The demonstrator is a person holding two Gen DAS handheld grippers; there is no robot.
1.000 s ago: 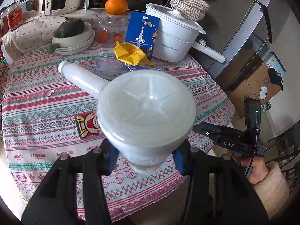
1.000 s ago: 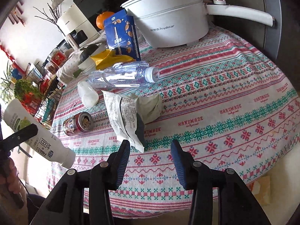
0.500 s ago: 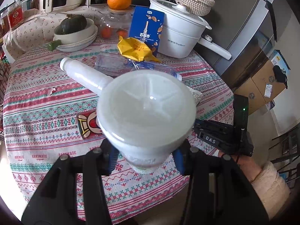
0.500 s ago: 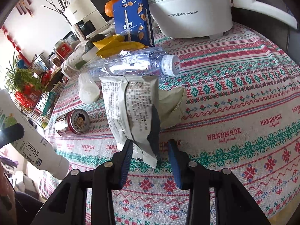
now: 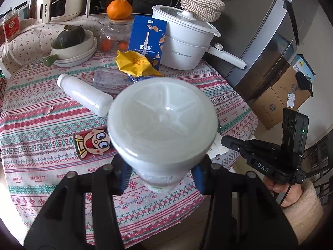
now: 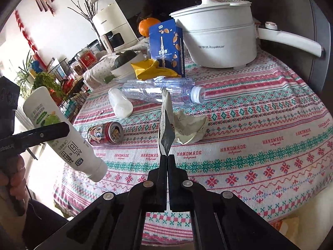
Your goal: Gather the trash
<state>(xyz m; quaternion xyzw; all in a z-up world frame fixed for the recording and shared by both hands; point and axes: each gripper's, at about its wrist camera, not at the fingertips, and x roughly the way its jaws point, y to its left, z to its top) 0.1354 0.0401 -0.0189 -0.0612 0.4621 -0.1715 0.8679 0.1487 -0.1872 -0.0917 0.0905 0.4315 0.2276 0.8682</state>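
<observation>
My left gripper (image 5: 161, 175) is shut on a white yogurt bottle (image 5: 162, 123) whose round bottom faces the camera; the right wrist view shows that bottle (image 6: 60, 131) held tilted off the table's left edge. My right gripper (image 6: 167, 158) is shut on a foil-lined snack wrapper (image 6: 165, 125), which stands edge-on just above the cloth. On the table lie a crumpled paper (image 6: 189, 125), a clear plastic bottle (image 6: 162, 92), a small white bottle (image 6: 121, 104), a red cartoon can (image 6: 106, 133) and a yellow wrapper (image 6: 152, 70).
A blue snack box (image 6: 166, 48) and a white electric pot (image 6: 220, 39) with a long handle stand at the back. A bowl with a green squash (image 5: 71, 36), a jar topped by an orange (image 5: 119, 9) and appliances fill the far left. Cardboard boxes (image 5: 281, 95) sit on the floor at right.
My right gripper closed on the snack wrapper and lifted it slightly off the cloth, turning it edge-on. The left gripper kept still with its bottle.
</observation>
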